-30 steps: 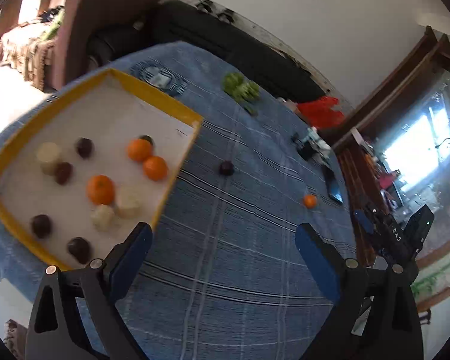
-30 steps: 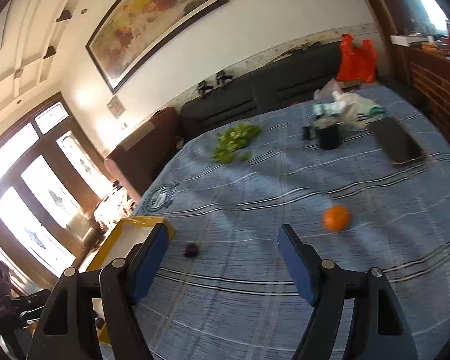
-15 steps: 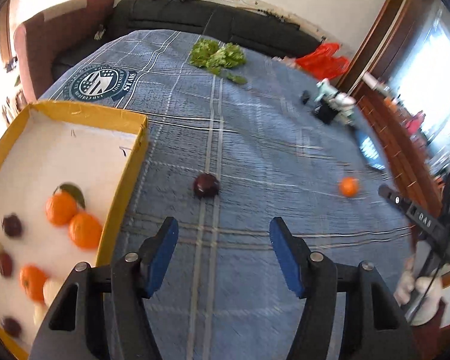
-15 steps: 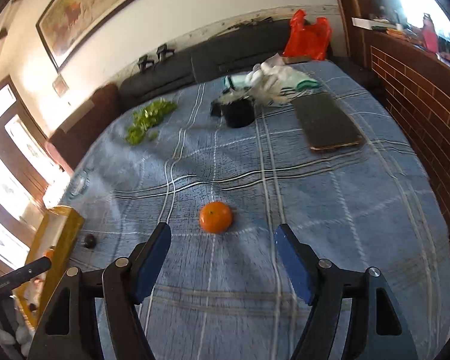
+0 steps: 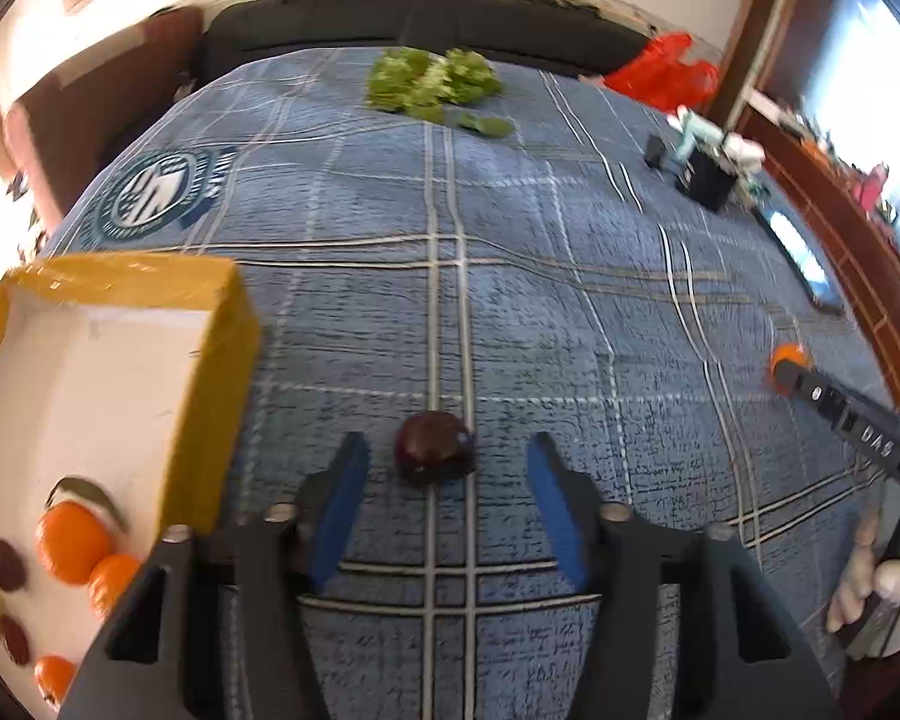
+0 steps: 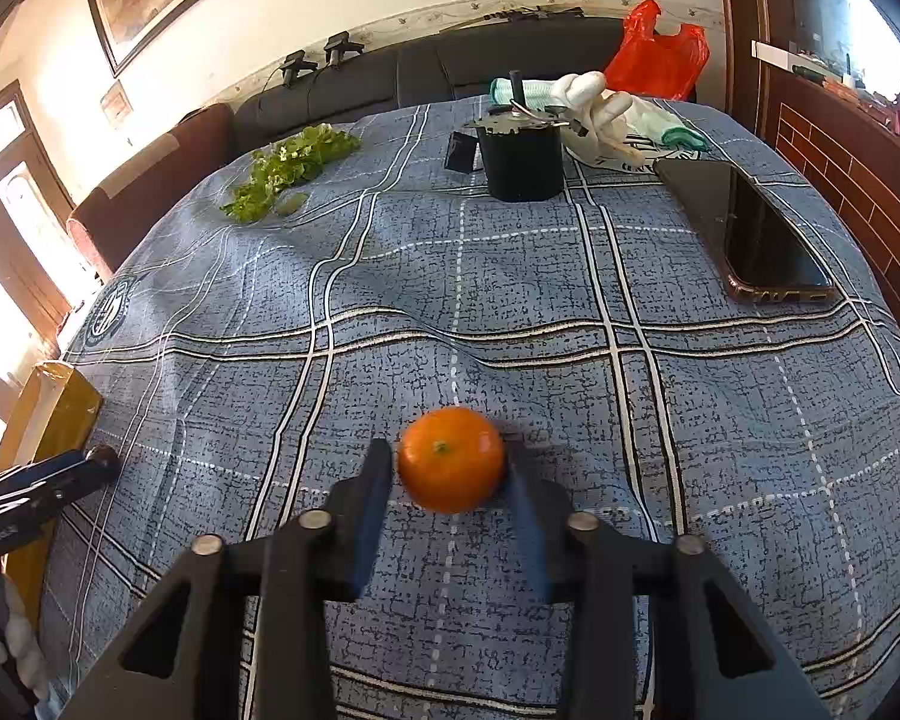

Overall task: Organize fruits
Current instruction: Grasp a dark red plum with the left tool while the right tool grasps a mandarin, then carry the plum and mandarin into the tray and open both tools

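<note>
A dark purple fruit (image 5: 433,447) lies on the blue checked cloth. My left gripper (image 5: 444,450) is open, its fingers on either side of the fruit with gaps. An orange (image 6: 451,458) sits between the fingertips of my right gripper (image 6: 450,465), whose fingers have closed in against its sides. The same orange (image 5: 787,361) shows at the right in the left wrist view. A yellow-rimmed tray (image 5: 228,360) at the left holds oranges and dark fruits.
Green leaves (image 5: 432,81) lie at the far side of the table. A black pot (image 6: 521,162), a white bag (image 6: 624,126) and a phone (image 6: 756,234) stand at the far right. A red bag (image 6: 654,54) and dark sofa are behind.
Both grippers have moved forward and down. The left now brackets the dark fruit; the right has narrowed its fingers around the orange.
</note>
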Available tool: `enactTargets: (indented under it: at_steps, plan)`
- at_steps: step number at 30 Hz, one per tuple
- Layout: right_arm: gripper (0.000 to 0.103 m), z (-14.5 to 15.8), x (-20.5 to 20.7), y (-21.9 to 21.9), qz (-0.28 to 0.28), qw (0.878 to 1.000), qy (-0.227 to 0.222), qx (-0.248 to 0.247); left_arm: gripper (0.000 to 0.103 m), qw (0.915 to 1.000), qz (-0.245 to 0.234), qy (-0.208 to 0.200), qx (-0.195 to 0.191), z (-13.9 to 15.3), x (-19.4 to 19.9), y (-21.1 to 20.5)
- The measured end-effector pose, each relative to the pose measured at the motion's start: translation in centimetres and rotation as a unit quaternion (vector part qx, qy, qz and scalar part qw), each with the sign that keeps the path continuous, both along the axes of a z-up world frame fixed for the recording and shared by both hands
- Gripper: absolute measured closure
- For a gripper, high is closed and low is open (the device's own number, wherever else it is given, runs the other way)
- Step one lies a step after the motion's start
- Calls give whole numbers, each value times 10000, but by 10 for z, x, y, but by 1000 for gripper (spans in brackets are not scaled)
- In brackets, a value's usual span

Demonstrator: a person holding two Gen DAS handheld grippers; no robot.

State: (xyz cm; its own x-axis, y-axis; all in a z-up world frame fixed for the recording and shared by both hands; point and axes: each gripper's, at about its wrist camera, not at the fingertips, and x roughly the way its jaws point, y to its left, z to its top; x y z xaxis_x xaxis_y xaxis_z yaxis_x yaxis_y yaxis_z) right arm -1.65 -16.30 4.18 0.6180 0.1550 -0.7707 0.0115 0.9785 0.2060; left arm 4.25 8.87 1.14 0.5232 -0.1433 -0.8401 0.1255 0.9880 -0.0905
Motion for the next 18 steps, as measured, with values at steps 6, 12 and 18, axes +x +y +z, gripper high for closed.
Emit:
enactTargets:
  at_steps: [6, 12, 18]
  plan:
    - [65, 6, -2, 4, -1, 9998, -160, -107, 77, 9993, -108, -86, 360, -4, -8, -9]
    - [65, 24, -13, 13, 132, 9988, -460, 94, 77, 9990, 277, -313, -174, 24, -36, 20]
    - [65, 56, -36, 60, 735, 9938, -665, 496, 76, 9924, 834, -724, -540, 70, -90, 76]
